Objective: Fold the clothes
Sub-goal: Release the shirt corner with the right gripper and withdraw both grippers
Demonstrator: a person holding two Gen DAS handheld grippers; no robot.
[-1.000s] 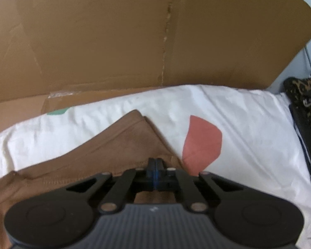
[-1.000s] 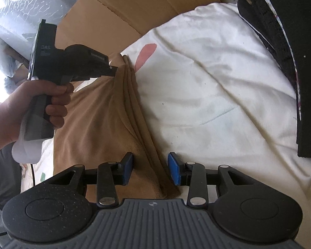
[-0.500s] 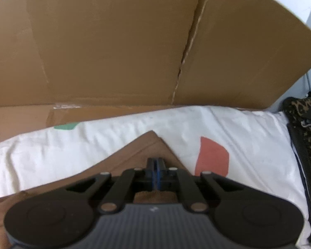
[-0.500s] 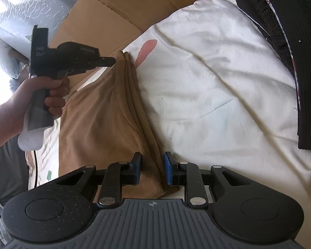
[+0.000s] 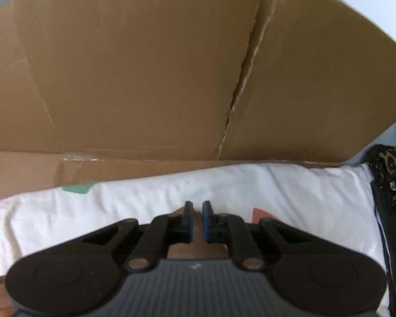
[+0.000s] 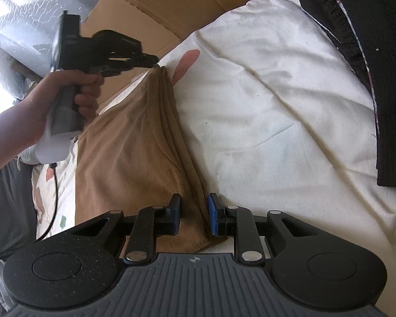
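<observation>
Lying on a white bedsheet (image 6: 264, 111), the soft brown fleece garment (image 6: 134, 158) was judged light, limp and best pinched at its layered edges. The right gripper (image 6: 193, 218) was clamped narrowly on 1 folded edge; the left gripper (image 5: 195, 222) was opening, releasing the far corner.

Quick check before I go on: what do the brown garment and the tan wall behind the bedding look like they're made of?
Brown garment: looks like soft fleece or brushed knit, matte with a slightly fuzzy nap, folding in thick rounded layers. Tan wall: corrugated cardboard, dull finish, with a torn vertical seam and crease lines. The exact fibre cannot be told.
</observation>
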